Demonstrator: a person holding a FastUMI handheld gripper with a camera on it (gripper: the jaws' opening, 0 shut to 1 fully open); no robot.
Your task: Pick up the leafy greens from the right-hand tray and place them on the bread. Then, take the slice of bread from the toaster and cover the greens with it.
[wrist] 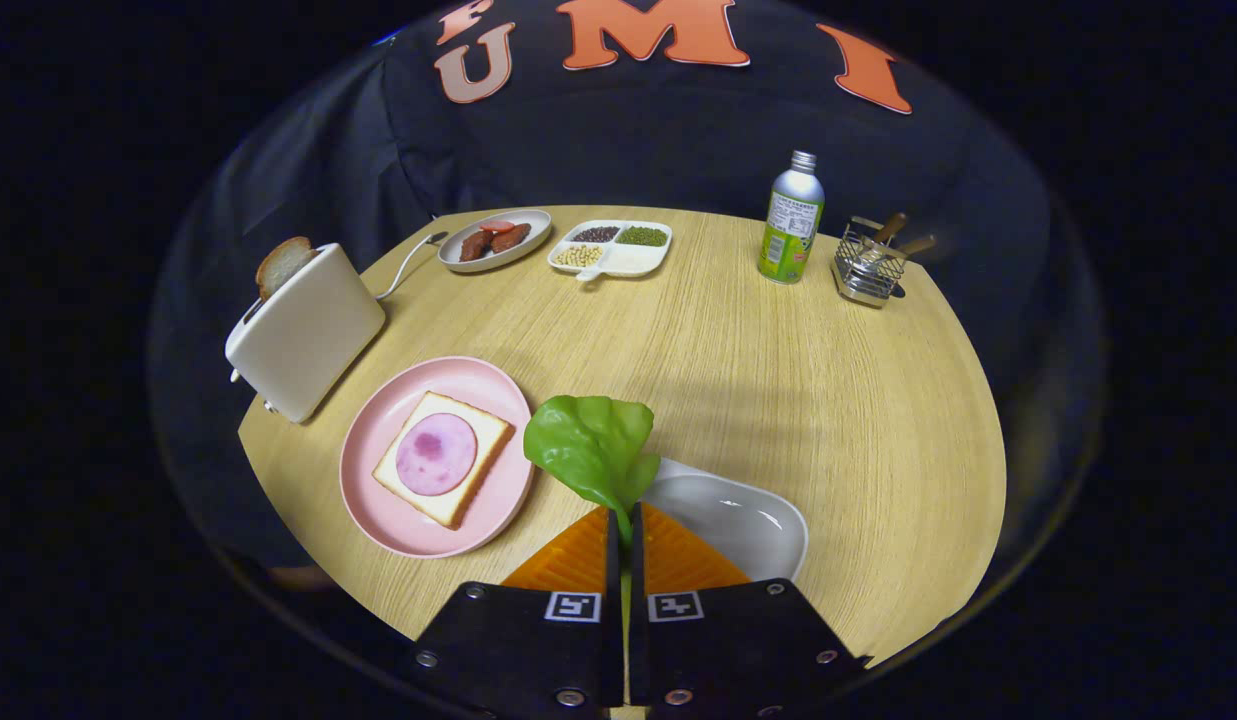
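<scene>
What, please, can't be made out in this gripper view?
- Greens: the stem disappears between the shut gripper fingers.
- White tray: its near part is hidden behind the fingers.
- Toast: its lower part sits inside the toaster.
- Bottle: label too small.

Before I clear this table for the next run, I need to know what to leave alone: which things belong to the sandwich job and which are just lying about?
Part of the job:
- leafy greens, pinched in the gripper
- white tray
- bread with ham on the pink plate
- toaster with its bread slice

Lying about:
- sausage plate
- divided bean dish
- bottle
- wire basket
</scene>
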